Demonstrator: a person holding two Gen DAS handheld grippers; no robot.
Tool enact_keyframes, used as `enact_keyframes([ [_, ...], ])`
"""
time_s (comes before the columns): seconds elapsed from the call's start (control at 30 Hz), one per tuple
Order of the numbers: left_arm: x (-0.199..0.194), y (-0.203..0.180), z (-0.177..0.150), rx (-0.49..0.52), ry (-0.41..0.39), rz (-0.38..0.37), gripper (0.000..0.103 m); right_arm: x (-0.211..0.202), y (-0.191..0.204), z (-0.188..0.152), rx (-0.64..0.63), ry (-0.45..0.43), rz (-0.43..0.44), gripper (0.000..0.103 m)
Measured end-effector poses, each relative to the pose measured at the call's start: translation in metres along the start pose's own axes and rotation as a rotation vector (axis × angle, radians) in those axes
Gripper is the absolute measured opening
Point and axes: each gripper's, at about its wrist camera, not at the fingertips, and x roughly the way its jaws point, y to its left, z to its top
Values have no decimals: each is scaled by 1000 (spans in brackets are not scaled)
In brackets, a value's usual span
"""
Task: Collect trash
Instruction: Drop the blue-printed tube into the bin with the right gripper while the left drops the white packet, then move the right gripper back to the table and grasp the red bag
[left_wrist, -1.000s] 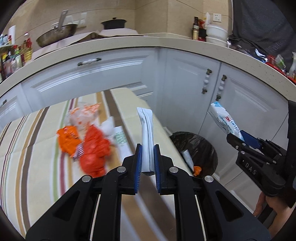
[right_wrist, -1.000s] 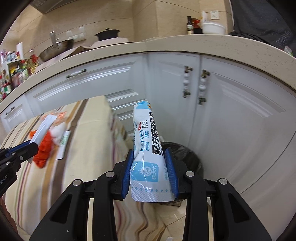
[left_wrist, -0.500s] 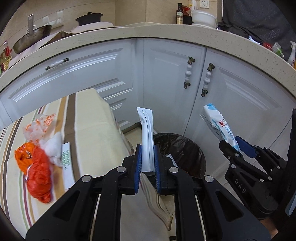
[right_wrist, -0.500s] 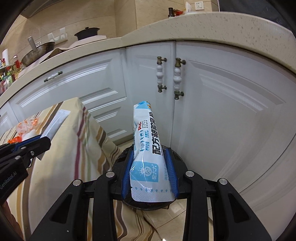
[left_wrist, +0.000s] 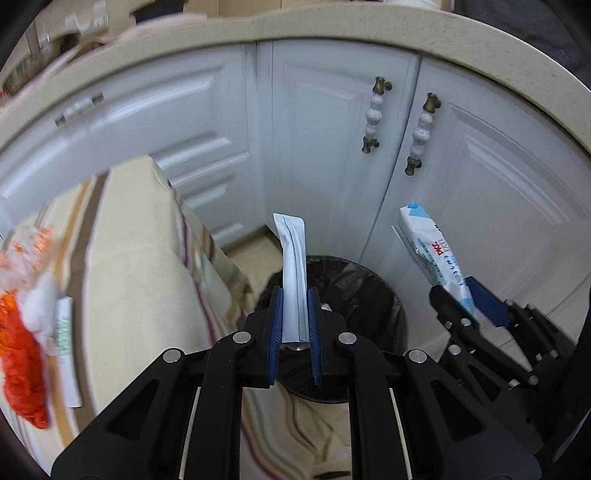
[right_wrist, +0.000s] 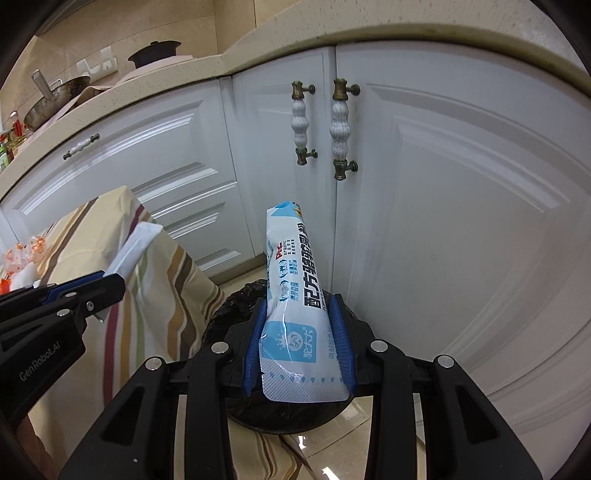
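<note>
Nearest to us, our left gripper (left_wrist: 294, 325) is clamped on a plain white packet (left_wrist: 293, 273) that stands upright between its blue pads. Our right gripper (right_wrist: 299, 345) is closed on a blue and white printed pouch (right_wrist: 295, 295), gripped near its sealed bottom edge with the rest sticking up.

Just beyond both sets of fingers sits the bin (left_wrist: 369, 295), lined with a black bag, on the floor in front of the white cupboard doors (right_wrist: 443, 184). A few scraps seem to lie in it already. To the left is the table with its striped cloth (left_wrist: 140, 266), where orange and white wrappers (left_wrist: 22, 332) wait to be collected.

We judge this to be the carry-and-drop step: both pieces are lifted and brought to the bin. The next move calls for getting each piece over the opening, then spreading the fingers so it falls inside, clear of the rim and the hanging cloth.

Compared with half a second ago, the bin fills more of both views and sits more squarely under the grippers, the table has slid further left, and both grips are unchanged.
</note>
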Motion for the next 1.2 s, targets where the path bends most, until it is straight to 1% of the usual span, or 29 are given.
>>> enact_keyframes([
  [0.17,17,-2,9,-8,13,5,14,16,-2,4,5,3,-8,35],
  [0.2,21,-3,10,-7,17,8,14,20,-2,4,7,3,-10,36],
  [0.23,25,-4,10,-6,24,5,17,22,-2,4,9,4,-10,37],
  [0.3,31,-3,10,-9,37,11,19,30,-4,4,20,11,-14,46],
  [0.4,39,-1,8,-26,68,-3,21,34,-6,3,28,20,-17,47],
  [0.5,36,3,8,-35,69,-14,22,33,-5,3,26,23,-20,47],
  [0.53,32,4,8,-34,61,-18,25,31,-4,2,22,22,-22,47],
  [0.57,27,5,8,-32,53,-19,32,30,-4,3,20,22,-23,47],
  [0.63,18,6,8,-29,34,-18,42,26,-3,3,21,21,-21,47],
  [0.7,6,9,7,-26,12,-20,42,19,0,4,20,15,-18,47],
  [0.8,-14,18,7,-26,-13,-19,45,6,7,8,19,-1,-9,47],
  [0.93,-43,42,4,-53,-47,-7,48,-17,26,11,7,-25,20,47],
  [1.03,-69,66,-5,-65,-87,31,53,-31,44,13,-12,-41,48,47],
  [1.2,-104,111,-22,-97,-119,105,54,-53,85,11,-56,-53,123,47],
])
